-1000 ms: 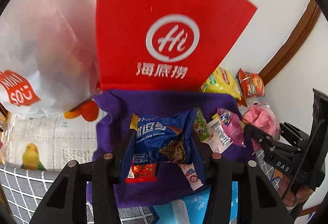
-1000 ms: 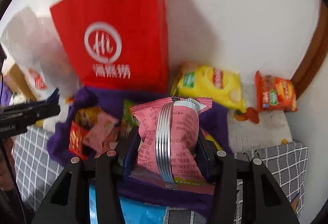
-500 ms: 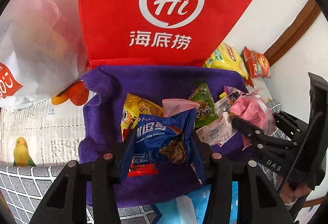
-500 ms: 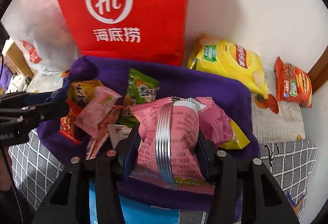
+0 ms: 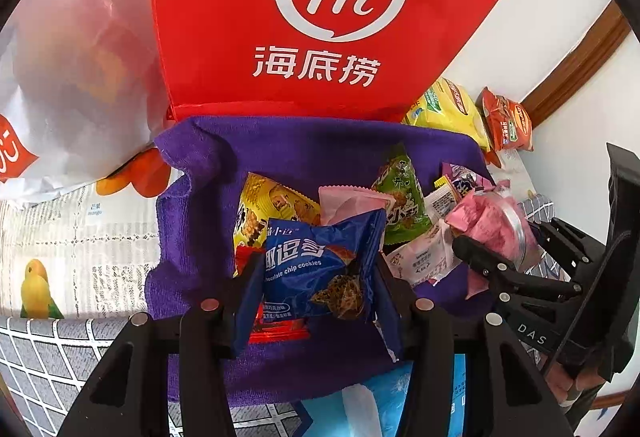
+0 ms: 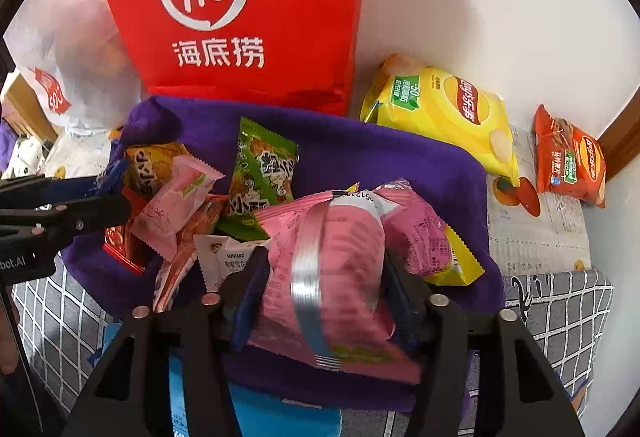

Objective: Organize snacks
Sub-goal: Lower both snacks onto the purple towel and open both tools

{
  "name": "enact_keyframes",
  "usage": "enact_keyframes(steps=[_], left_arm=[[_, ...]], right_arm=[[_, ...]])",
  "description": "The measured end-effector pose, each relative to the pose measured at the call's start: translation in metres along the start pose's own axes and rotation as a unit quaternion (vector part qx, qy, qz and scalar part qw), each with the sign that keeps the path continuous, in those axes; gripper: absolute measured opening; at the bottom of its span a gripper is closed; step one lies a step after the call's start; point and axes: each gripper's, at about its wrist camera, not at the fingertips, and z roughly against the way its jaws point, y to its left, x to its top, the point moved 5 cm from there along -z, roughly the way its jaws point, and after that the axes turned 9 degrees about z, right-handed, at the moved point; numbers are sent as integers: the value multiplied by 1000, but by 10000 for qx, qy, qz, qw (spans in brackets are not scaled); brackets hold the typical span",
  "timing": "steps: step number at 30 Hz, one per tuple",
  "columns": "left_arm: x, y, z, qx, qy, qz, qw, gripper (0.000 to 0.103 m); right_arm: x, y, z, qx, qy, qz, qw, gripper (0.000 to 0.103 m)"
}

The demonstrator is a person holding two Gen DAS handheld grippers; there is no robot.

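While both tongs hang over the purple cloth (image 5: pixel 208 221) | left gripper (image 5: pixel 316 277) clamped on 1 blue cookie packet (image 5: pixel 320 273), right gripper (image 6: pixel 324 277) on 1 pink packet (image 6: pixel 332 277) | risk: slick film slipping | obstruction: red bag (image 6: pixel 240 9) behind cloth, loose snack pile (image 6: pixel 224 197) on it.

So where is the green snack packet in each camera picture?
Left wrist view: the green snack packet lies right of centre on the purple cloth, behind the blue cookie pack.
Right wrist view: the same packet lies left of centre, behind the pink packet.
Shared landmark: the red paper bag stands at the back in both.
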Motion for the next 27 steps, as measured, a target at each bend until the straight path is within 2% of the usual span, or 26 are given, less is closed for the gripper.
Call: enact_keyframes(steps=[4,11,14,19,27], left_arm=[[0,0,3,-16,-63,-21,10000,50],[0,-2,8,-53,-103,-52,9999,52],[1,-3,11,-89,-120,-58,9999,55],[2,-5,23,-183,-307,-54,9993,68],[1,-10,45,-231,-411,-102,9988,71]], right_arm=[[2,1,6,5,-118,17,9999,65],[8,-2,28,17,-529,-86,9986,68],[10,-6,36,13,-672,-168,9976,68],[11,-11,44,44,-820,-295,9962,69],[12,-10,59,-28,-935,-355,9950,69]])
